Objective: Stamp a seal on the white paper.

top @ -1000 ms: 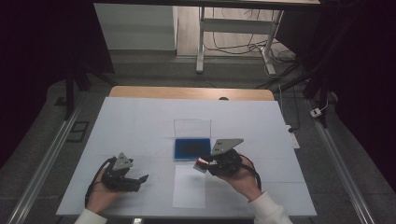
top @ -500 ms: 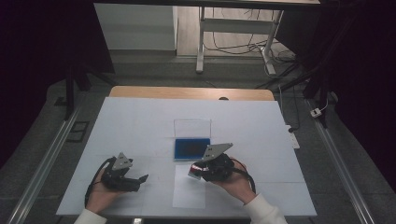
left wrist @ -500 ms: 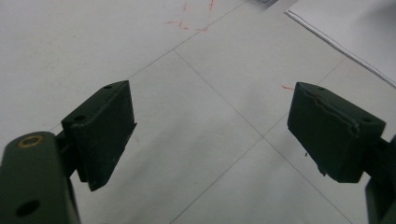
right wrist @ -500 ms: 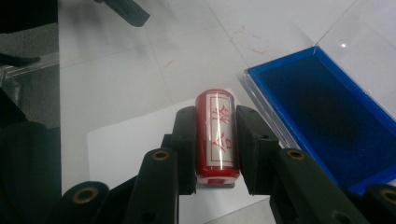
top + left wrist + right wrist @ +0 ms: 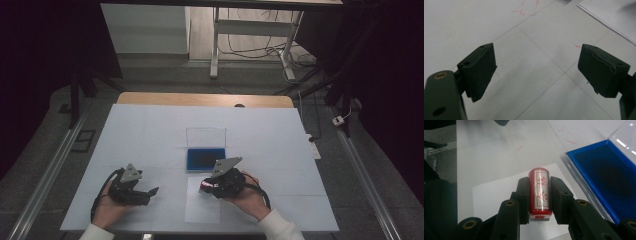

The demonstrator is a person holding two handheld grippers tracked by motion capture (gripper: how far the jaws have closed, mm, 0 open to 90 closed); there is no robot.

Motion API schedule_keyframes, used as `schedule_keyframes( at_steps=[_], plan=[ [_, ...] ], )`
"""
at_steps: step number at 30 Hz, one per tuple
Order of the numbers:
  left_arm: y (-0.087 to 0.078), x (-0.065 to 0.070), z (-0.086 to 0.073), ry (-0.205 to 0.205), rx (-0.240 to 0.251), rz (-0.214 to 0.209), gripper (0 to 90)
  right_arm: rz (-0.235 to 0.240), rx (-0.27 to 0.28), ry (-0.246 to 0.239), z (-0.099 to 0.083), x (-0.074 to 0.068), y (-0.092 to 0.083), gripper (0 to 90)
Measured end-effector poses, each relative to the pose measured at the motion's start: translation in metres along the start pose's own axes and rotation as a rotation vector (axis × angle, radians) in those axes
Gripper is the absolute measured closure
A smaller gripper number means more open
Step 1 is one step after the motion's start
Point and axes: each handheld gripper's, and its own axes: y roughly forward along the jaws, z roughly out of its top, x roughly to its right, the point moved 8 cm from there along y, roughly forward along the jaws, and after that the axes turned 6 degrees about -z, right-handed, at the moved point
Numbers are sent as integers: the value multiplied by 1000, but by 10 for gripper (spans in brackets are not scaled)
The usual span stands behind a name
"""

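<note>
From the high view, your right gripper [image 5: 206,187] sits just below centre of the frame, over the top edge of a white sheet of paper [image 5: 202,210] that lies on the white table cover [image 5: 150,130]. Just above it, at centre, lies the blue ink pad [image 5: 205,158] with its clear lid [image 5: 206,136] folded back toward the top of the frame. Your left gripper [image 5: 150,192] rests at lower left, well apart from the paper, with bare cover between the two.

In the left gripper view, your jaws stand wide apart with nothing between them; faint red marks [image 5: 522,12] show on the cover at the top.

In the right gripper view, your jaws are clamped on a red cylindrical stamp [image 5: 540,193] at lower centre, its label of red characters facing up. The paper lies beneath it, and the ink pad fills the right side, close beside the right jaw
</note>
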Motion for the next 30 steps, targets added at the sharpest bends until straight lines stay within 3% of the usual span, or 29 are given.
schedule_keyframes(
  at_steps=[30],
  plan=[
    [0,0,-1,7,-7,1,155,-6,-48,-40,-8,-6,14,695]
  ],
)
